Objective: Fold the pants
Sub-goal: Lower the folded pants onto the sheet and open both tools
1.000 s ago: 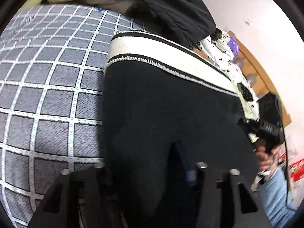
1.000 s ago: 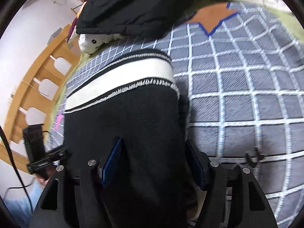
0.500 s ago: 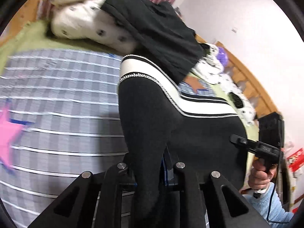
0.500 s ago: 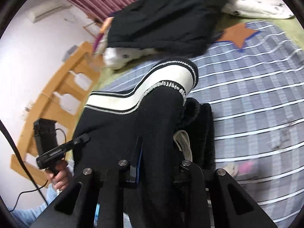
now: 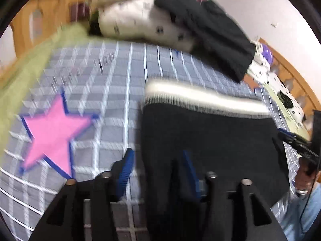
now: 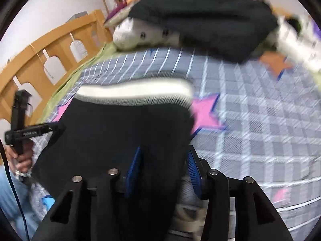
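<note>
Left hand-held gripper (image 5: 158, 166) is spread wide, blue pads apart, nothing pinched; the near left edge of the pants (image 5: 206, 140) runs between its fingers, contact unclear through motion blur; right hand-held gripper (image 6: 164, 166) is likewise released, pads either side of a hanging fold of the black fabric without clamping it; one pair of pants, black with a white waistband (image 6: 134, 92), lying on the bed, waistband at the far end; grid-patterned bedspread (image 5: 112, 92) underneath, grey squares with white lines; left view shows one pink star (image 5: 52, 128) beside the pants; right view shows two pink stars, one (image 6: 204, 112) just beyond the waistband corner, plus an orange star (image 6: 274, 62) further back; both views show one black garment (image 6: 200, 18) heaped over a white spotted pillow (image 5: 140, 22) at the head of the bed; wooden bed rail (image 6: 50, 54) visible; each camera catches the opposite gripper at frame edge, left one (image 6: 22, 128) only seen from the right wrist.
</note>
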Demonstrator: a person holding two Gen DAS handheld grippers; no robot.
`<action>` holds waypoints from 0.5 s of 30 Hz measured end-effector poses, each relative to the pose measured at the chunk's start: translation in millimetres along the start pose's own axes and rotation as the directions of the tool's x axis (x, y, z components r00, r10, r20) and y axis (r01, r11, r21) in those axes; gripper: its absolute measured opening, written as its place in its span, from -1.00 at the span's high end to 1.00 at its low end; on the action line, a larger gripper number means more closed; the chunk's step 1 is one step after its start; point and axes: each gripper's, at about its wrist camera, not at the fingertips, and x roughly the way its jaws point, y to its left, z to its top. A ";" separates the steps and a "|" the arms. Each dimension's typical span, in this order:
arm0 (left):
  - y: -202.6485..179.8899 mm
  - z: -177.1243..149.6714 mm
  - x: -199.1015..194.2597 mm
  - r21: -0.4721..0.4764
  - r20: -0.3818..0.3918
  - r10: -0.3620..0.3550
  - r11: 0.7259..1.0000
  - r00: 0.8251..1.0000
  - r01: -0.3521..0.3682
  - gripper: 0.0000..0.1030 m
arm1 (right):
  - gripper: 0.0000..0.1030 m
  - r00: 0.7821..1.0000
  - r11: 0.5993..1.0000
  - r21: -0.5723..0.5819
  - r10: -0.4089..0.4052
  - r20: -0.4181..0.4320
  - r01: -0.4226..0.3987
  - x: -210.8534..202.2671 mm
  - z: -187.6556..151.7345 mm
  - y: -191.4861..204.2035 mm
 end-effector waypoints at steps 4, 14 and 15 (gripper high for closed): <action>-22.1 28.2 -4.0 0.051 0.099 0.013 0.999 0.995 -0.018 -0.10 | 0.10 0.995 1.000 0.008 0.016 0.097 -0.017 -8.7 32.0 5.1; -32.9 35.4 77.0 0.122 0.000 0.036 0.992 0.999 -0.036 -0.13 | 0.15 0.999 0.997 -0.063 -0.036 0.001 0.036 88.9 51.4 -6.3; -33.2 36.0 77.5 0.121 -0.009 0.038 0.992 0.999 -0.036 -0.13 | 0.15 0.999 0.998 -0.055 -0.031 -0.011 0.031 87.7 52.5 -8.9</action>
